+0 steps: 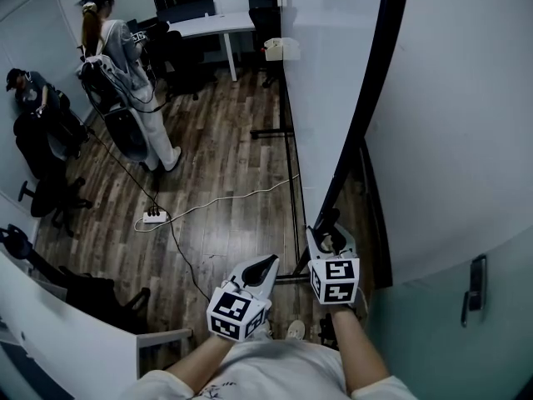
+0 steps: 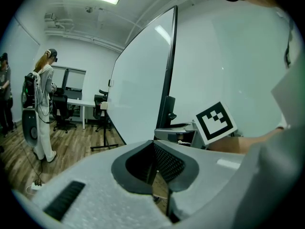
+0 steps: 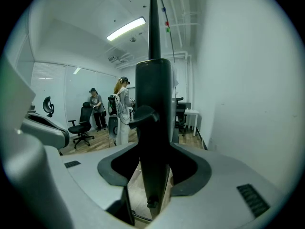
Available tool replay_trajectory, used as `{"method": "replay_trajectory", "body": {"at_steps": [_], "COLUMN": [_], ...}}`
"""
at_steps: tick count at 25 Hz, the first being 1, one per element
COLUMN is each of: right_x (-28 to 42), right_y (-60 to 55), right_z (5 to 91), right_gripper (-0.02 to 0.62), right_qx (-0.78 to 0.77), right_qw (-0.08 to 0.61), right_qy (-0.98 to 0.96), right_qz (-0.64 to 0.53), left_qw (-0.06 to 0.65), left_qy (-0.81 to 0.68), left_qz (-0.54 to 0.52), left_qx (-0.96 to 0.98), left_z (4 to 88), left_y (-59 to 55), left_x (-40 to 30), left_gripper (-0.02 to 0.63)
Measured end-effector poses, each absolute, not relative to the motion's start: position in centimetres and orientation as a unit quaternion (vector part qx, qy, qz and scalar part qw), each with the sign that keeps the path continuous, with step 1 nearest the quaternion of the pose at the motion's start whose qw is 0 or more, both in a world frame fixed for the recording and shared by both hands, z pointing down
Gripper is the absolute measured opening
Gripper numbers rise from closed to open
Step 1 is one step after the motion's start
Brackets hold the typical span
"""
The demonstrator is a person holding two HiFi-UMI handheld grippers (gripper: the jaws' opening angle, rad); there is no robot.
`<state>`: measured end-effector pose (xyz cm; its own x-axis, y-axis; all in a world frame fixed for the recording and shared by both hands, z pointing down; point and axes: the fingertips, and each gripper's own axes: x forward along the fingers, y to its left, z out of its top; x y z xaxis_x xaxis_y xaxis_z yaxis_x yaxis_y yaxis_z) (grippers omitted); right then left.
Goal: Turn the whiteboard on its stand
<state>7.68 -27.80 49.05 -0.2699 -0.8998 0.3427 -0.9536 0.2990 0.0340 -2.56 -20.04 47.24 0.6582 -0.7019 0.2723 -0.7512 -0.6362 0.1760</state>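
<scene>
The whiteboard (image 1: 325, 73) stands on edge in the head view, and its black frame (image 1: 366, 98) runs down toward my hands. My right gripper (image 1: 327, 237) is shut on the frame's black upright (image 3: 153, 118), which fills the gap between its jaws in the right gripper view. My left gripper (image 1: 268, 265) hangs just left of it, free of the board, its pads pressed together with nothing between them. In the left gripper view the white board face (image 2: 143, 80) rises ahead, and the right gripper's marker cube (image 2: 215, 121) shows beside the frame.
The stand's black floor rail (image 1: 291, 190) lies under the board. A power strip (image 1: 153, 217) and a white cable (image 1: 225, 198) cross the wood floor. Two people (image 1: 125, 65) and office chairs (image 1: 46, 194) are at the left. A wall and a door handle (image 1: 475, 294) are close on the right.
</scene>
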Motion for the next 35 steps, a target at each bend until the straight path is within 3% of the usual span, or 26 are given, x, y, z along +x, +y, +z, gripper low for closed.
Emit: {"method": "replay_trajectory", "body": {"at_steps": [35], "right_x": [7.5], "right_y": [-20.1], "right_z": [50.0], "right_gripper": [0.187], "right_qx": [0.564], "right_qw": [0.158], "right_qy": [-0.804], "right_qz": [0.105], "left_qw": [0.133], "left_qy": [-0.39], "left_qz": [0.085], "left_qx": [0.907], "left_z": [47.6], "left_y": [-17.5], "left_x": [0.1], "left_gripper": [0.011]}}
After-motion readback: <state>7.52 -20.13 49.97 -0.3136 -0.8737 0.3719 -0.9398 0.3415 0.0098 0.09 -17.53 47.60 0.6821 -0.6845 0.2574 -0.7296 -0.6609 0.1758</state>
